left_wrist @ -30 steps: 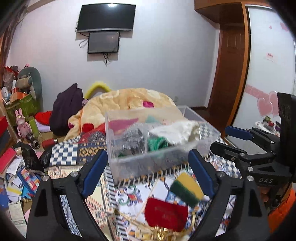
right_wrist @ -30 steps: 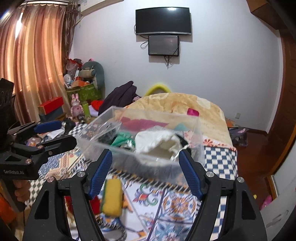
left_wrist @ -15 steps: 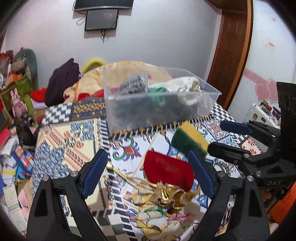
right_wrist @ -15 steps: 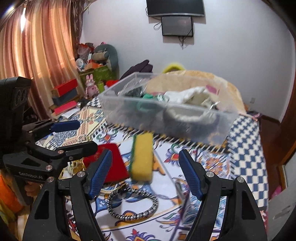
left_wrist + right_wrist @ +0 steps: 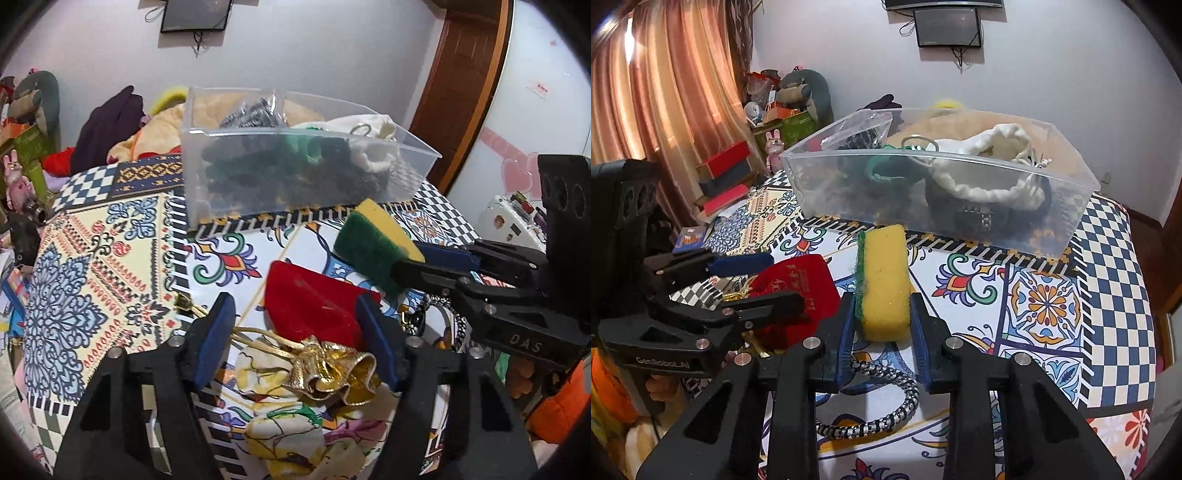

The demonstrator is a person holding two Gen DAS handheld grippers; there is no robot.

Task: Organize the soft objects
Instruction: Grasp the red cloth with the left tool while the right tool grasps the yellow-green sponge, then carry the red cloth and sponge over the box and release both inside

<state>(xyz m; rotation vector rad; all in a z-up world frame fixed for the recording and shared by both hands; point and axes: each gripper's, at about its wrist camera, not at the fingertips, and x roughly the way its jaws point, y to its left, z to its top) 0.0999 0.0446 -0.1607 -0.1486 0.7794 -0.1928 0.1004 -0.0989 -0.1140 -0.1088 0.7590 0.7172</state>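
A yellow sponge with a green scrub side (image 5: 884, 280) lies on the patterned tablecloth; my right gripper (image 5: 883, 312) is shut on its near end. It also shows in the left wrist view (image 5: 373, 242). My left gripper (image 5: 297, 328) is open, its pads on either side of a red velvet pouch (image 5: 310, 302) with a gold bow (image 5: 328, 373). The pouch also shows in the right wrist view (image 5: 798, 291). A clear plastic bin (image 5: 938, 181) behind holds a white drawstring bag, green and dark soft items.
A black-and-silver braided cord ring (image 5: 882, 410) lies under my right gripper. A floral cloth (image 5: 295, 435) lies at the table's near edge. Clutter, boxes and plush toys (image 5: 798, 96) stand to the left beyond the table.
Both grippers dropped down to the table. My right gripper closed on the sponge. My left gripper narrowed and came around the red pouch.
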